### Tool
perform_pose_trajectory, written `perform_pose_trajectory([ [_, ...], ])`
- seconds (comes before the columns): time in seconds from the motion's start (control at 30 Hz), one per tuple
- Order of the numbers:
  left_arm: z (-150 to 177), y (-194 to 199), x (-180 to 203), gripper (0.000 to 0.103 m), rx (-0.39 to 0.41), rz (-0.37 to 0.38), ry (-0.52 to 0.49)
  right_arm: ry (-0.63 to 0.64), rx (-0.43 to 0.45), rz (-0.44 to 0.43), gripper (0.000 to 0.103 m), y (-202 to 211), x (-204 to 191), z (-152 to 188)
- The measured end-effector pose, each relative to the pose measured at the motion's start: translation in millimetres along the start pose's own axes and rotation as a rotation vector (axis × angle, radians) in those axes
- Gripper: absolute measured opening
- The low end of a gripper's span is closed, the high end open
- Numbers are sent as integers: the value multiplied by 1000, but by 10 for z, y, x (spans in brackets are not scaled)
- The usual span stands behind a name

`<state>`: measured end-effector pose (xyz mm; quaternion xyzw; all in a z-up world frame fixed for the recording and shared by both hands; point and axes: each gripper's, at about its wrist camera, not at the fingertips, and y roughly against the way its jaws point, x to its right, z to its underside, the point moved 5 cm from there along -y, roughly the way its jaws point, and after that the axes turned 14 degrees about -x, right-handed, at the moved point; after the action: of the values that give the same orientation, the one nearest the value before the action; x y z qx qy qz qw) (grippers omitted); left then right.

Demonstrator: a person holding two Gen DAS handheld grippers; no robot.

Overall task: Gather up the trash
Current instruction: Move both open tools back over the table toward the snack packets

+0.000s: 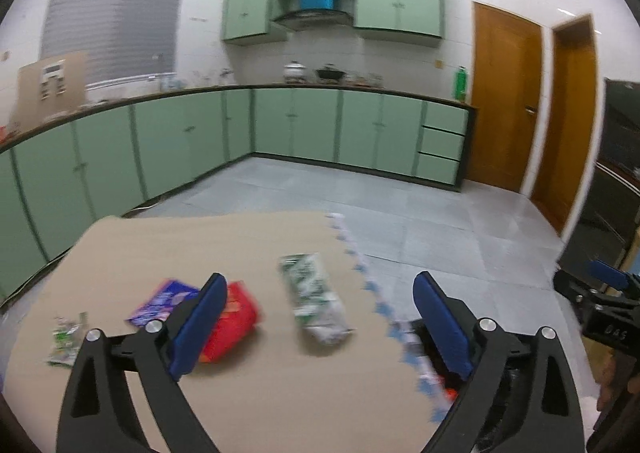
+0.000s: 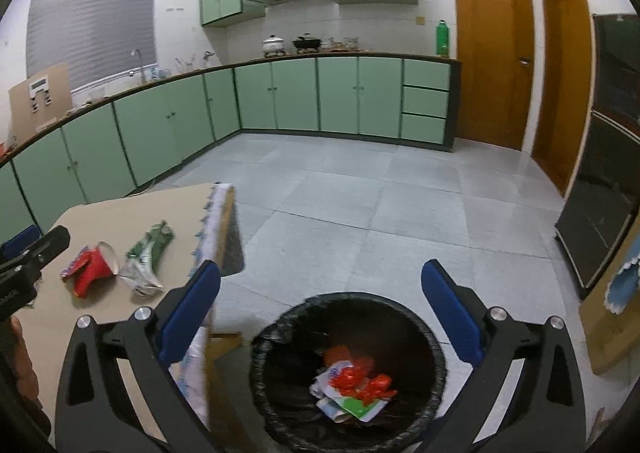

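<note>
left tool (image 1: 320, 327) released above the surface (image 1: 120, 253); right tool (image 2: 320, 309) released over the bin (image 2: 280, 333); next, centre the green wrapper (image 1: 314, 299) between the pads; grip its middle.

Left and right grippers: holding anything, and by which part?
Nothing held. Left gripper hangs open over the green-and-white plastic wrapper; right gripper is open above the black-lined round bin.

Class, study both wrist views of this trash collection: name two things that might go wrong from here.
1. The green wrapper lies near the table edge by the fringed cloth; a clumsy grab may push it onto the floor.
2. The red wrapper and blue wrapper overlap, so the open left gripper might catch both or drop one.
</note>
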<state>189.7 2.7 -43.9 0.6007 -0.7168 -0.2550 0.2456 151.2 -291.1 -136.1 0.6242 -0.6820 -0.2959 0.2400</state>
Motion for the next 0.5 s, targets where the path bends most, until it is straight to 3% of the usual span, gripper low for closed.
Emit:
perform_pose_trajectory([
  [0.23,113,138,-728,95,18,-134,72,43,17,-65,98,-54,-529,-70],
  [0.5,316,129,-1256,95,-7,-226,121,94,9,-105,98,-226,-1121,-65],
])
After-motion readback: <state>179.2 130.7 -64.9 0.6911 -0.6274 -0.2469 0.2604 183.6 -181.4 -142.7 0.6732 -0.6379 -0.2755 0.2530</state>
